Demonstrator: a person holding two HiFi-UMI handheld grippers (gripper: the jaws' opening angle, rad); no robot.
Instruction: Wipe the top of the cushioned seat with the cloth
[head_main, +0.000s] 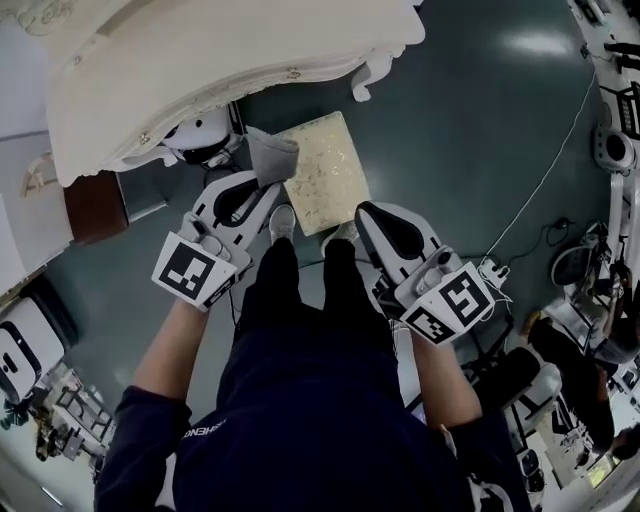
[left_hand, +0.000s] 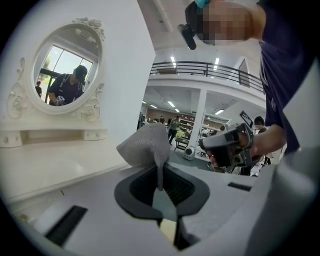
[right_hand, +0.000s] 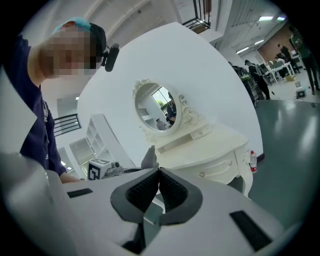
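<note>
Furniture first: the big white carved dressing table (head_main: 200, 70) stands ahead of both tools, a bit over to the left tool's side. Its oval mirror (left_hand: 62, 70) shows up and to the left in the left tool's own view.

Next size down is the square cushioned seat with a pale gold patterned top (head_main: 325, 175). It's on the dark green floor (head_main: 460, 120), just ahead of the tool tips and sort of between them.

The left tool (head_main: 262, 180) is clamped on a grey knitted cloth (head_main: 270, 155). In its own view the jaws (left_hand: 161, 180) pinch one narrow bit of the fabric, and the rest (left_hand: 147, 145) bunches up past the tips. From the head view the cloth sits at the seat's left edge, right off the left tool's tip. Honestly can't tell if it's touching the cushion.

The right tool (head_main: 368, 212) is on the seat's other side, near its close corner. Its jaws (right_hand: 159, 175) are pressed together with nothing in them, and the cloth (right_hand: 149, 157) pokes up just beyond them.
</note>
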